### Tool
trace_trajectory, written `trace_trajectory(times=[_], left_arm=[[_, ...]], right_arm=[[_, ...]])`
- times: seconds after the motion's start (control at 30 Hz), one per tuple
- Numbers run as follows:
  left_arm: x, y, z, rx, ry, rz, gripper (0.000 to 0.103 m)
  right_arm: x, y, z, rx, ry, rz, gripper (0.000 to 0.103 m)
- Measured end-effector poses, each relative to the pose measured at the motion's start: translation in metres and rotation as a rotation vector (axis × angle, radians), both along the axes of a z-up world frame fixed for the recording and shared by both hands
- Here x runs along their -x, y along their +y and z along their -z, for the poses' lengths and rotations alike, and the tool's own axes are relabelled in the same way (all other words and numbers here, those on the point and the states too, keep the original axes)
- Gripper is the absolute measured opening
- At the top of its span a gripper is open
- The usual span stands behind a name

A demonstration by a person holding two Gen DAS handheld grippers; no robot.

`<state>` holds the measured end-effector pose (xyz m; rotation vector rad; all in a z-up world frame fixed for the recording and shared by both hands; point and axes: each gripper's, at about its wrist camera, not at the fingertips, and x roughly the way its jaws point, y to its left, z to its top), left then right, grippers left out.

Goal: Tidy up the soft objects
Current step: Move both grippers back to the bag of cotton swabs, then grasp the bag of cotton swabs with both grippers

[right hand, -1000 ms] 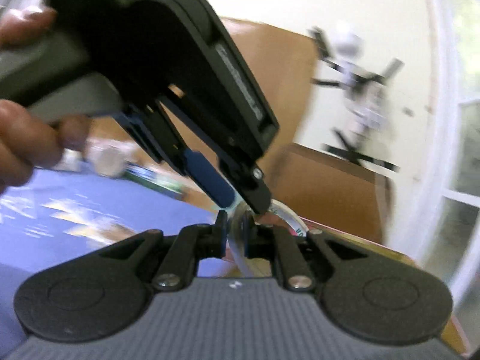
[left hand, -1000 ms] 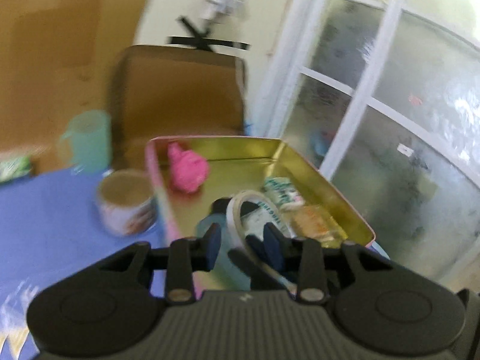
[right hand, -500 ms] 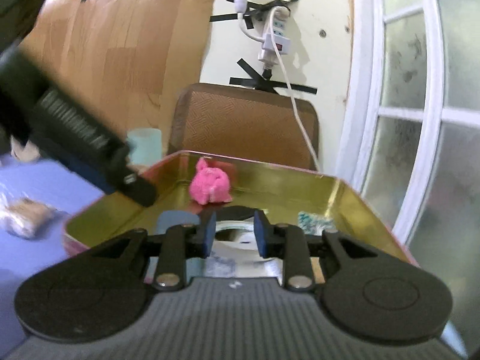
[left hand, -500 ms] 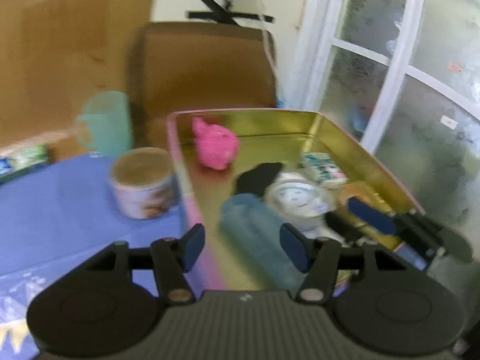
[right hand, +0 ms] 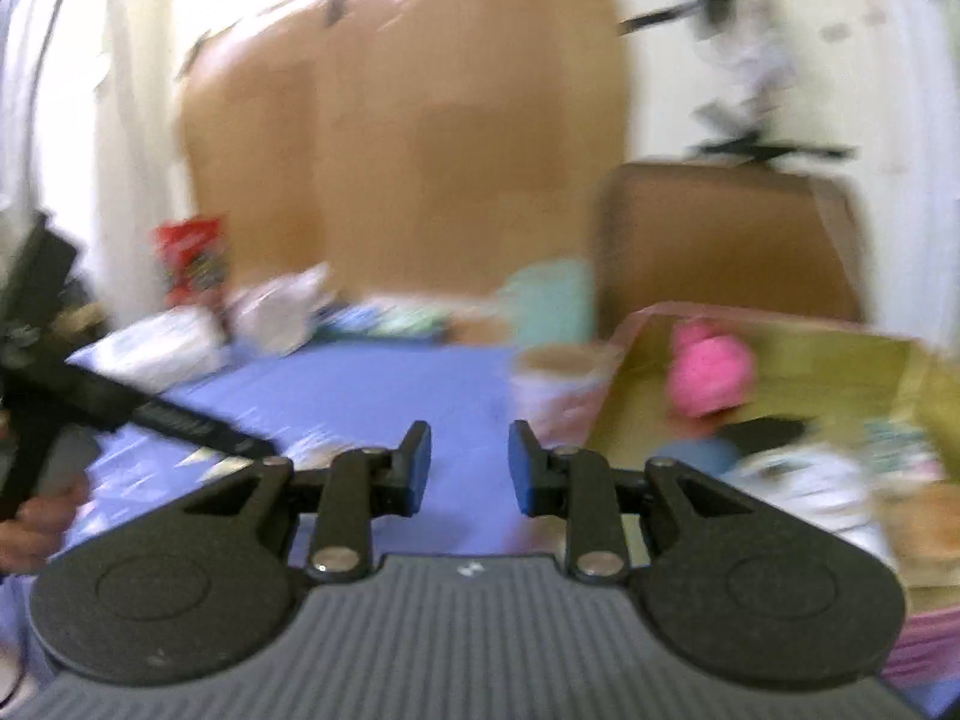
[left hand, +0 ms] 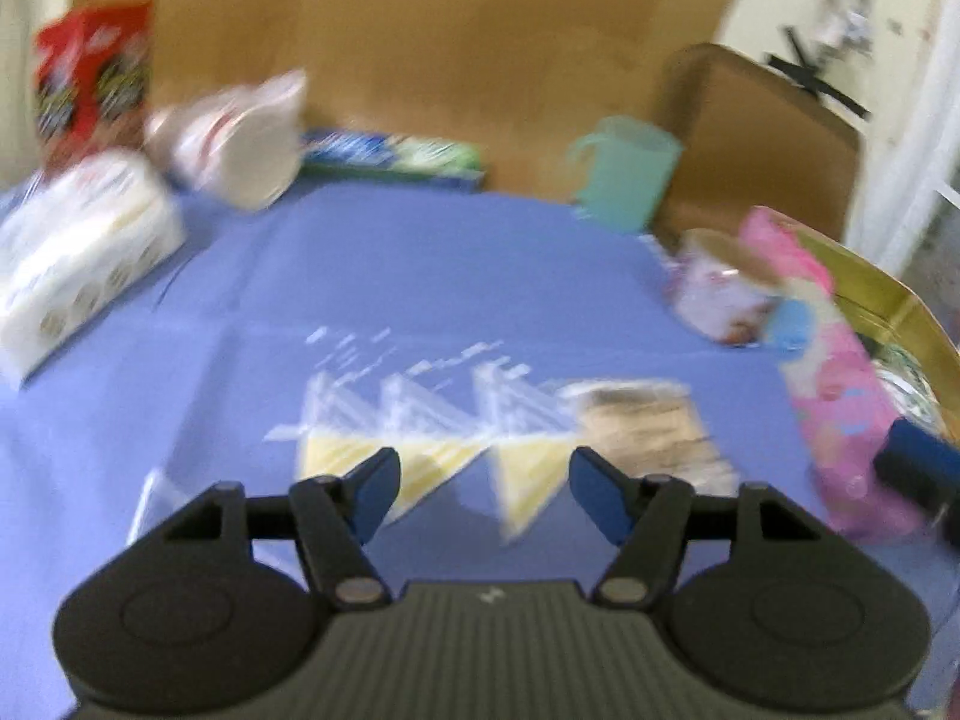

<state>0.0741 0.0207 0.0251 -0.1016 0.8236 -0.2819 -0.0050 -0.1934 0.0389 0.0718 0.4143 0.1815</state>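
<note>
In the left wrist view my left gripper (left hand: 483, 492) hangs over the blue tablecloth (left hand: 420, 288), its jaws opening with nothing between them. A clear packet with brown contents (left hand: 648, 432) lies just ahead and to its right. The pink tin (left hand: 840, 396) with the gold inside stands at the right edge. In the right wrist view my right gripper (right hand: 468, 468) is also opening and empty, left of the tin (right hand: 840, 354). The tin holds a pink soft lump (right hand: 711, 369), a white roll (right hand: 810, 480), a blue thing (right hand: 696, 456) and a black thing (right hand: 762, 429). Both views are blurred.
A printed cup (left hand: 714, 288) and a teal cup (left hand: 624, 174) stand beside the tin. At the far left are a white tissue pack (left hand: 78, 252), a white bag (left hand: 240, 138) and a red snack bag (left hand: 90, 84). A green-blue packet (left hand: 390, 156) lies along the brown board.
Both grippers let go of the white roll, which now lies in the tin. The left gripper swung left and down over the tablecloth. The right gripper opened and turned left.
</note>
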Motion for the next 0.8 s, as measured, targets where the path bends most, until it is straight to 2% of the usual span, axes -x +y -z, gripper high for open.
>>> trace_trajectory(times=[0.07,0.13,0.23,0.3,0.4,0.47,0.5,0.57,0.6,0.63,0.67,0.7,0.8], left_arm=[[0.001,0.009,0.004,0.023,0.008,-0.006,0.064],[0.004,0.012,0.001,0.035,0.001,0.005,0.064],[0.002,0.007,-0.002,0.078,0.007,0.032,0.069],[-0.005,-0.002,-0.003,0.112,0.020,0.061,0.070],[-0.014,-0.019,0.000,0.122,0.035,0.099,0.069],[-0.024,-0.033,0.006,0.121,0.066,0.121,0.059],[-0.027,-0.037,0.009,0.134,0.074,0.135,0.058],[-0.031,-0.043,0.012,0.147,0.066,0.153,0.049],[-0.033,-0.045,0.012,0.155,0.068,0.164,0.044],[-0.034,-0.045,0.012,0.178,0.078,0.179,0.029],[-0.033,-0.045,0.010,0.200,0.085,0.196,0.021],[-0.030,-0.047,0.006,0.193,0.082,0.203,0.021],[-0.015,-0.055,-0.009,0.150,0.028,0.215,0.021]], right_arm=[[-0.011,0.029,0.010,0.066,0.034,-0.065,0.045],[-0.023,0.050,0.021,0.122,0.068,-0.080,0.049],[-0.049,0.054,0.030,0.083,0.162,-0.082,0.059],[-0.060,0.052,0.034,0.045,0.204,-0.071,0.059],[-0.069,0.052,0.035,0.033,0.221,-0.064,0.061],[-0.069,0.056,0.036,0.042,0.216,-0.068,0.061],[-0.066,0.058,0.037,0.048,0.211,-0.070,0.061],[-0.062,0.060,0.039,0.060,0.196,-0.076,0.059],[-0.062,0.060,0.039,0.062,0.191,-0.077,0.056],[-0.060,0.059,0.040,0.067,0.181,-0.066,0.044],[-0.058,0.058,0.038,0.072,0.171,-0.049,0.037],[-0.057,0.055,0.037,0.059,0.169,-0.052,0.033],[-0.045,0.051,0.029,0.054,0.122,-0.045,0.032]])
